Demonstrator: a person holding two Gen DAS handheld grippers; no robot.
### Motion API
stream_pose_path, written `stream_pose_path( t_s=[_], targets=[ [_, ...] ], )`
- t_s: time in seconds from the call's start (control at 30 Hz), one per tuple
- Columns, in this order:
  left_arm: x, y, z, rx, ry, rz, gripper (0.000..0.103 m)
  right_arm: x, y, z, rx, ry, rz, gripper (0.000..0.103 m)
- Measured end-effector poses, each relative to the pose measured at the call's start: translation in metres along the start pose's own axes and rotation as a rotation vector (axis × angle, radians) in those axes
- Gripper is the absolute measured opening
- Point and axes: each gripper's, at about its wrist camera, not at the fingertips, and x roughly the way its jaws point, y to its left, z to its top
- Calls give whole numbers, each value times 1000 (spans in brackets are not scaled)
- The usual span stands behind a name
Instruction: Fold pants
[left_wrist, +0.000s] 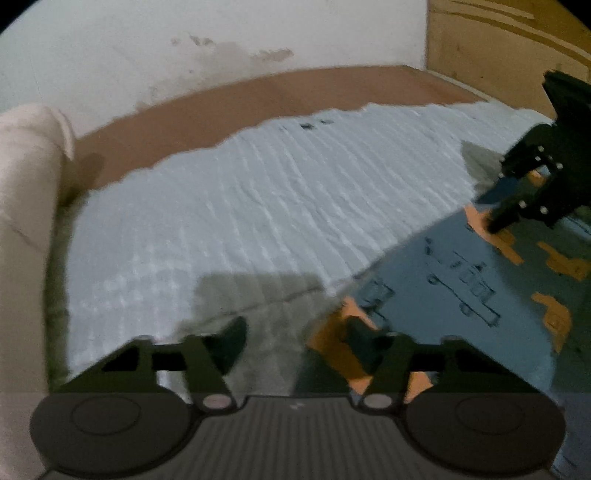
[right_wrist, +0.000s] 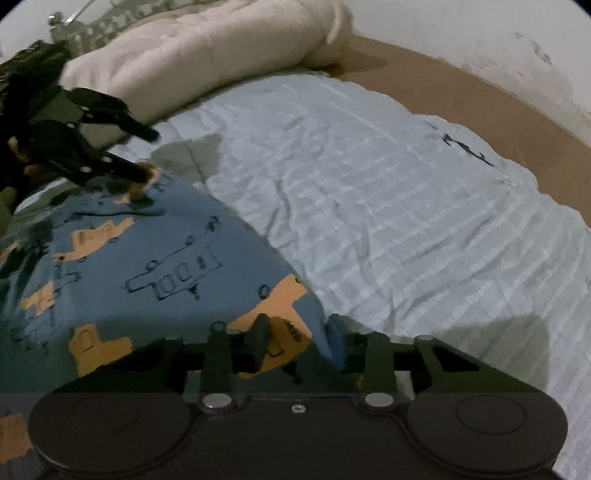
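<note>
The pants (left_wrist: 461, 280) are blue with orange vehicle prints and lie on a pale blue sheet; they also show in the right wrist view (right_wrist: 155, 258). My left gripper (left_wrist: 299, 336) is open at the pants' near corner, its right finger over the orange patch, its left finger on the sheet. It also shows in the right wrist view (right_wrist: 147, 155). My right gripper (right_wrist: 299, 339) is open at another corner of the pants, one finger resting on the fabric. It also shows in the left wrist view (left_wrist: 495, 206), far right.
The pale blue ribbed sheet (left_wrist: 258, 206) covers a brown mattress (left_wrist: 221, 107) against a stained white wall. A cream pillow (right_wrist: 207, 48) lies at the sheet's end. A cardboard panel (left_wrist: 498, 55) stands at the back right.
</note>
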Motion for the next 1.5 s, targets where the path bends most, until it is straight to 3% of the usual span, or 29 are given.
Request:
stream_pose_path(
  t_s=[0.13, 0.23, 0.5, 0.67, 0.8, 0.93, 1.0, 1.07, 1.13, 1.17, 1.33, 1.37, 1.4, 1.43, 1.5],
  targets=[
    [6, -8, -1, -6, 55, -2, 13, -1, 6, 0, -23, 13, -5, 11],
    [6, -10, 1, -39, 56, 46, 1, -3, 16, 2, -66, 0, -69, 2],
    [-11, 1, 5, -135, -11, 161, 0, -13, 28, 33, -124, -93, -215, 1],
    [-15, 14, 5, -189, -65, 242, 0, 2, 32, 45, -160, -88, -272, 1],
    [-6, 20, 0, -213, -44, 263, 0, 21, 32, 46, -157, -68, -290, 1],
    [-2, 19, -5, -194, -42, 228, 0, 31, 28, 48, -135, -51, -265, 6],
    [-1, 21, -6, -190, -44, 229, 4, 29, 24, 47, -111, -55, -228, 27],
    [-1, 23, -7, -175, -55, 230, 30, 26, 19, 46, -85, -59, -190, 39],
    [0, 25, -9, -176, -56, 219, 46, 26, 16, 46, -66, -59, -171, 44],
    [1, 26, -10, -179, -54, 212, 47, 28, 15, 46, -56, -56, -159, 45],
    [11, 33, -10, -198, -9, 139, 45, 36, 12, 46, -10, -51, -144, 43],
    [12, 34, -10, -209, -1, 118, 32, 38, 13, 46, -1, -48, -144, 32],
    [13, 35, -11, -223, 5, 98, 21, 38, 13, 45, 2, -46, -147, 14],
    [13, 36, -12, -237, 11, 83, 4, 37, 15, 45, 3, -49, -153, 8],
    [11, 34, -12, -259, 10, 76, 1, 32, 19, 44, -4, -70, -159, 6]
  ],
)
